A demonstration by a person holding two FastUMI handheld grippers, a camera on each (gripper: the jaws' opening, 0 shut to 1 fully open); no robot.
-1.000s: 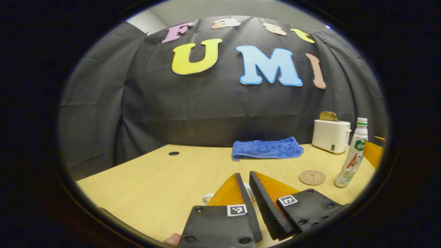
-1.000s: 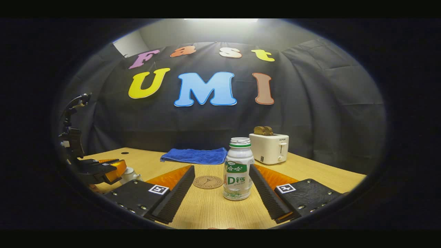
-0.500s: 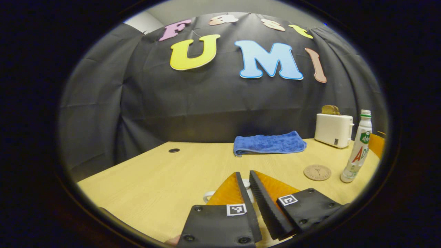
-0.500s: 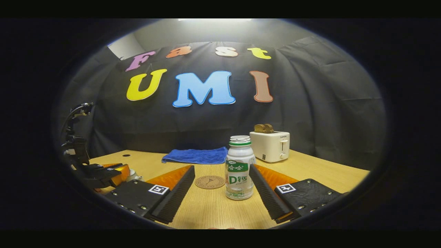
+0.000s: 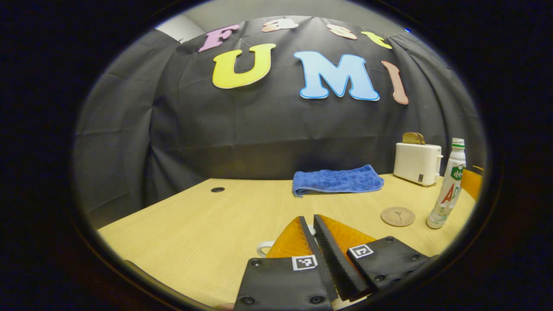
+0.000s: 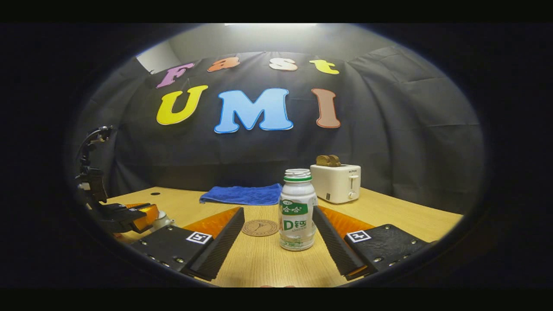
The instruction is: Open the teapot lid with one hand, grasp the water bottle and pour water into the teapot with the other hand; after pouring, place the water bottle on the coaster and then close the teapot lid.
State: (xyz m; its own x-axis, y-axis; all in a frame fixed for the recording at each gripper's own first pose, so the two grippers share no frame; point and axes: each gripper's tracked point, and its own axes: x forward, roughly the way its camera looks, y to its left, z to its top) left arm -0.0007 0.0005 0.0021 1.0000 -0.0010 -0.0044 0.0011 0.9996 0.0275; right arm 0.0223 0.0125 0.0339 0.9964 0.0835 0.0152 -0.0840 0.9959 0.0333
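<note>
The white teapot (image 5: pixel 264 248) sits under my left gripper (image 5: pixel 310 218), mostly hidden; its handle pokes out on the left. The fingers stand almost together with a bit of the white lid knob pinched between them. In the right gripper view the left gripper (image 6: pixel 129 216) hovers over the teapot (image 6: pixel 162 219) at the far left. The white water bottle (image 6: pixel 297 211), green-labelled and upright, stands between the fingers of my open right gripper (image 6: pixel 277 210), closer to the right finger. The round coaster (image 6: pixel 260 227) lies just left of the bottle (image 5: pixel 447 190).
A folded blue towel (image 6: pixel 242 195) lies at the back of the wooden table (image 5: pixel 194 224). A white toaster (image 6: pixel 337 183) with bread in it stands at the back right. A small cable hole (image 5: pixel 217 189) marks the far left of the tabletop.
My left gripper's fingers have drawn closer together over the teapot lid. The right gripper has crept slightly around the bottle, which stays upright on the table.
</note>
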